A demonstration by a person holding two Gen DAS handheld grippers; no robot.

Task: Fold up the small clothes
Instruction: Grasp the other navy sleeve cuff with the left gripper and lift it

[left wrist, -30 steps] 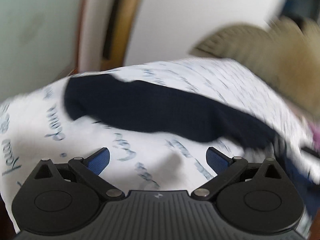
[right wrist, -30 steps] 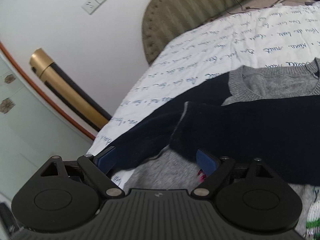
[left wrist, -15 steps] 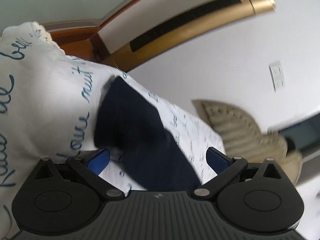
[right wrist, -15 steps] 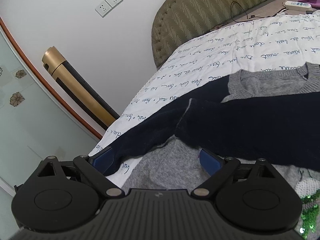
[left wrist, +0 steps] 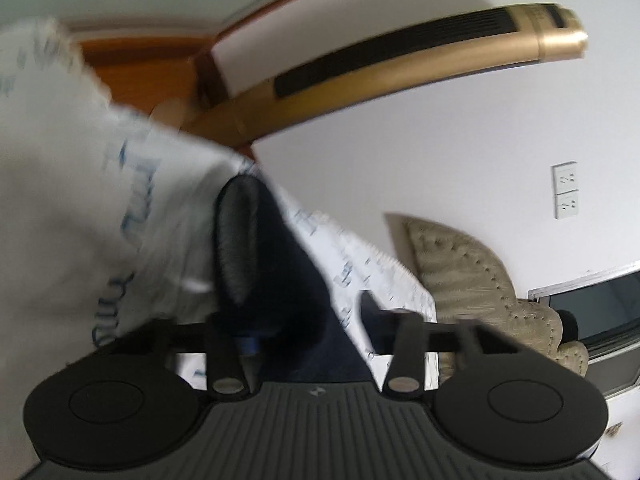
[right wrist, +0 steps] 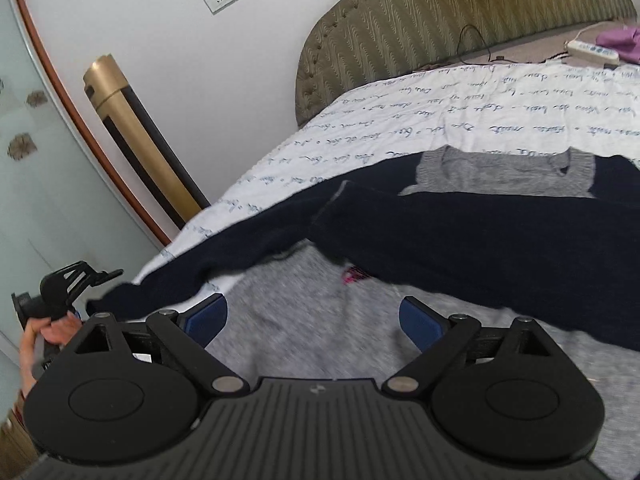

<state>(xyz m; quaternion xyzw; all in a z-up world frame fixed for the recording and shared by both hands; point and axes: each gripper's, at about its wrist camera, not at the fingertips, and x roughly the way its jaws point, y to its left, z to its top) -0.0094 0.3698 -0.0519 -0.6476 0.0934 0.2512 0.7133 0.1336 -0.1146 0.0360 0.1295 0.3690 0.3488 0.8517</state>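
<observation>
**Left gripper closing on a navy sleeve cuff**

A grey sweater [right wrist: 304, 332] lay on the bed [right wrist: 480, 112], its navy sleeve [left wrist: 280, 280] reaching toward eight o'clock. The left gripper [left wrist: 304, 332] had just been closing, jaws narrow around the cuff. The right gripper [right wrist: 314, 316] gaped wide, empty. A good fold likely needed a firm pinch.

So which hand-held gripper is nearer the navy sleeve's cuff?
Left. The left hand-held gripper has just closed on the cuff; the right hand-held gripper hovers open over the grey body.

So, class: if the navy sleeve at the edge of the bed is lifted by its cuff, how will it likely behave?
The navy sleeve is probably floppy: it lies limp on the bedspread. Its ribbed knit should grip, not slip, in the left hand-held gripper, whose jaws have just been closing around it. Lifting may drag the grey sweater.
</observation>
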